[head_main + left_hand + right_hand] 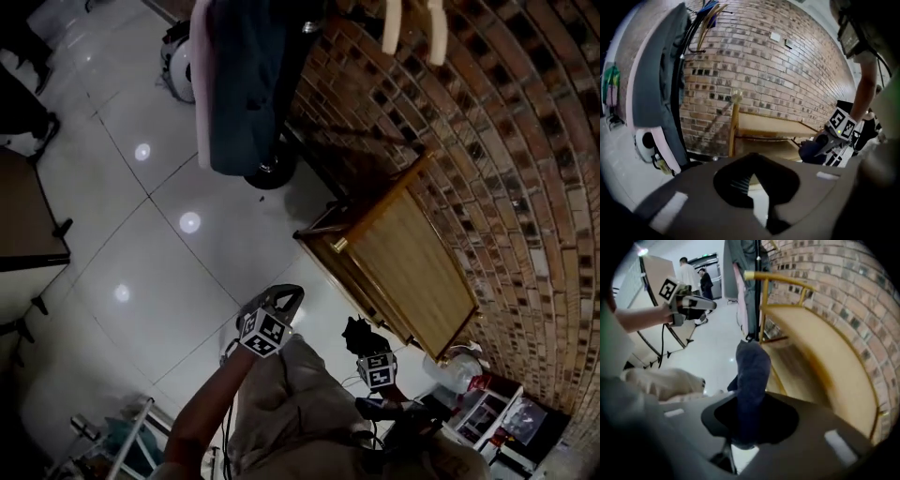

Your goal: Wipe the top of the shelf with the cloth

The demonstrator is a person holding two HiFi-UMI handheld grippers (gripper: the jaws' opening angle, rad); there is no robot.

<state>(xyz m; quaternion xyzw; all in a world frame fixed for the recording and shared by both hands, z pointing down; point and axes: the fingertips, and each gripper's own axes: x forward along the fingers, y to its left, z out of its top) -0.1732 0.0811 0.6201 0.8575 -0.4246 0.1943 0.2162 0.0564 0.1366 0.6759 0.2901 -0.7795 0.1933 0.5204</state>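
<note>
A wooden shelf (412, 267) with a brass rail stands against the brick wall; its light top (820, 348) is bare. My right gripper (367, 349) hovers just off the shelf's near end, shut on a dark blue cloth (361, 333). In the right gripper view the cloth (752, 376) sticks up from between the jaws of the right gripper (747, 427). My left gripper (286, 300) hangs over the floor to the left of the shelf, its jaws together with nothing in them. From the left gripper view, the left gripper (752, 187) faces the shelf (773, 124) and the cloth (813, 151).
Garments hang on a rack (244, 84) beyond the shelf's far end. The brick wall (506, 141) runs along the right. A dark table (23, 225) sits at the left over white floor tiles. Boxes and clutter (483, 408) lie at lower right. Two people (686, 275) stand far off.
</note>
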